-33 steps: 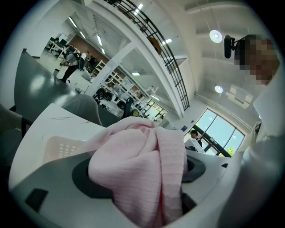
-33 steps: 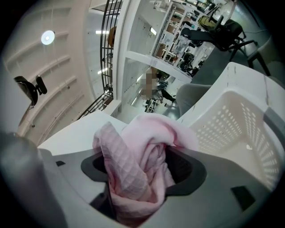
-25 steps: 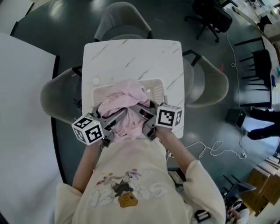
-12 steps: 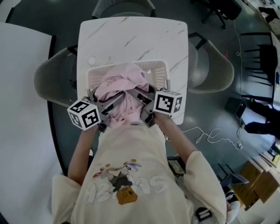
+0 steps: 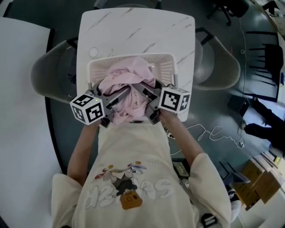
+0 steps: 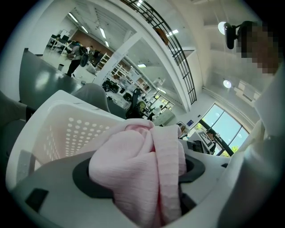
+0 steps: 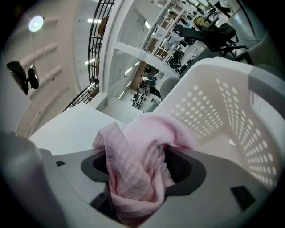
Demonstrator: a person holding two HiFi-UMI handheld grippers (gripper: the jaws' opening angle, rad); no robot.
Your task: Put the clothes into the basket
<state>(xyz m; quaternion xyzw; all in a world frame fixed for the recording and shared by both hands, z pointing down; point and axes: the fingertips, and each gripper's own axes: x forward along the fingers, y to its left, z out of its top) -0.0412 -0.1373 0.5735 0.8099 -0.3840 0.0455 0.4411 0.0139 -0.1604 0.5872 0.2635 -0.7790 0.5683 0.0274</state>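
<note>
A bundle of pink clothes [image 5: 128,84] hangs over the near half of the white perforated basket [image 5: 162,60] on the marble table [image 5: 133,31]. My left gripper [image 5: 116,99] is shut on the pink cloth [image 6: 142,173] from the left, and the basket wall [image 6: 71,133] rises just behind it. My right gripper [image 5: 143,94] is shut on another fold of the pink cloth [image 7: 133,178] from the right, with the basket's inside [image 7: 222,116] beyond. The bottom of the basket is mostly hidden by the cloth.
Grey chairs stand left [image 5: 51,73], right [image 5: 218,62] and at the far side [image 5: 127,4] of the table. A small round mark [image 5: 93,52] lies on the table by the basket's left corner. A white cable [image 5: 209,133] trails on the dark floor.
The view has shifted so the table and basket sit lower in frame. Both grippers stay shut on the pink clothes over the basket, now slightly further over its near rim.
</note>
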